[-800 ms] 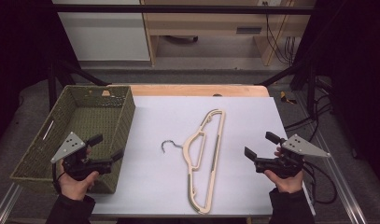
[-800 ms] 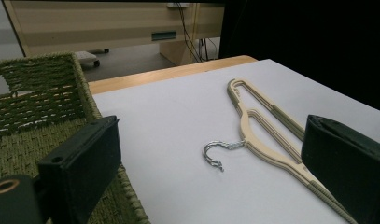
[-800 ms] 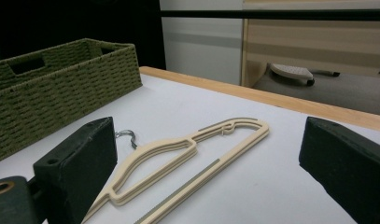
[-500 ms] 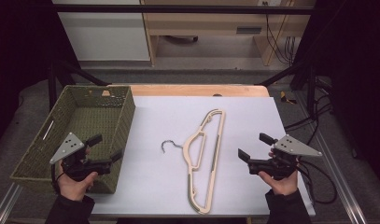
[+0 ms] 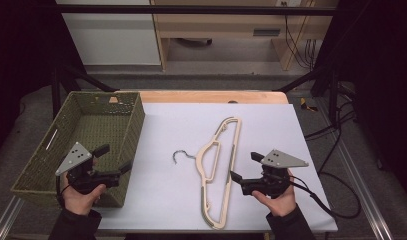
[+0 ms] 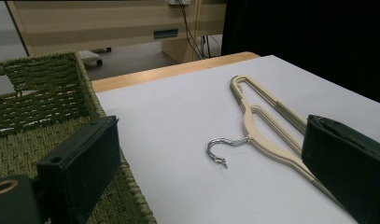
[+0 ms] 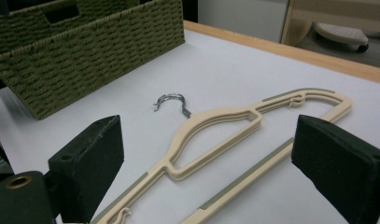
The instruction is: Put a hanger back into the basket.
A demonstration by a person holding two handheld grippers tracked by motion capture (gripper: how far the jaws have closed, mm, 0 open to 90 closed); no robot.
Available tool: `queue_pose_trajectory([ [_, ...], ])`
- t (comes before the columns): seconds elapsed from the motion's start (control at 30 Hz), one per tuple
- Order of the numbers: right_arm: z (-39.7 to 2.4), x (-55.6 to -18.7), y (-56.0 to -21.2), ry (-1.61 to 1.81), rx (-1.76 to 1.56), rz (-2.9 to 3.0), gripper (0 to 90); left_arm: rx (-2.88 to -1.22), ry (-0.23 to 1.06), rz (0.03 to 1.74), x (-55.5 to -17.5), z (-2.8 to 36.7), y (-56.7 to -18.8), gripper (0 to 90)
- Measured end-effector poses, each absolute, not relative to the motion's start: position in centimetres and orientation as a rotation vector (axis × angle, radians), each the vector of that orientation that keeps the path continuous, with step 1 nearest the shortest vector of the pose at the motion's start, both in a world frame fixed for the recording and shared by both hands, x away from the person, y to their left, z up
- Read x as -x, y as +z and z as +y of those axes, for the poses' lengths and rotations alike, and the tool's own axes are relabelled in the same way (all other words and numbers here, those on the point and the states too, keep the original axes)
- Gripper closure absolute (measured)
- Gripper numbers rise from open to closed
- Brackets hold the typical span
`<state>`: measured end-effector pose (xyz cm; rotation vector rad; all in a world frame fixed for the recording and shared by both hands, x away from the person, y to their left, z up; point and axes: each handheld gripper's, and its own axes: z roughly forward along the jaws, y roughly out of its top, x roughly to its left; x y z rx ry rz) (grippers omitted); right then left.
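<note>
Black-jawed right hand-held gripper (image 5: 243,166) gapes wide, holding nothing.

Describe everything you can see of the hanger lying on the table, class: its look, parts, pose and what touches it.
The hanger is a slim cream-coloured frame, plastic by its look, with olive-grey strips along its shoulders and bottom bar, and a silvery metal hook. It lies flat on the white tabletop, its hook pointing toward the woven green basket but apart from it. The right gripper hangs open beside its bottom bar; whether they touch cannot be told.
</note>
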<state>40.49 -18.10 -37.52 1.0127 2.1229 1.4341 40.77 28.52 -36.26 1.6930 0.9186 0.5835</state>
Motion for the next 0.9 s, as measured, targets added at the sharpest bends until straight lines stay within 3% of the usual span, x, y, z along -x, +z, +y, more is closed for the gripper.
queue_pose_trajectory([
  [0.9, -9.5, -41.3, -44.5, 1.216, -1.152, 2.45, 33.3, -1.691, 0.6, 0.92, -40.7, 28.5, -36.2, 4.6],
])
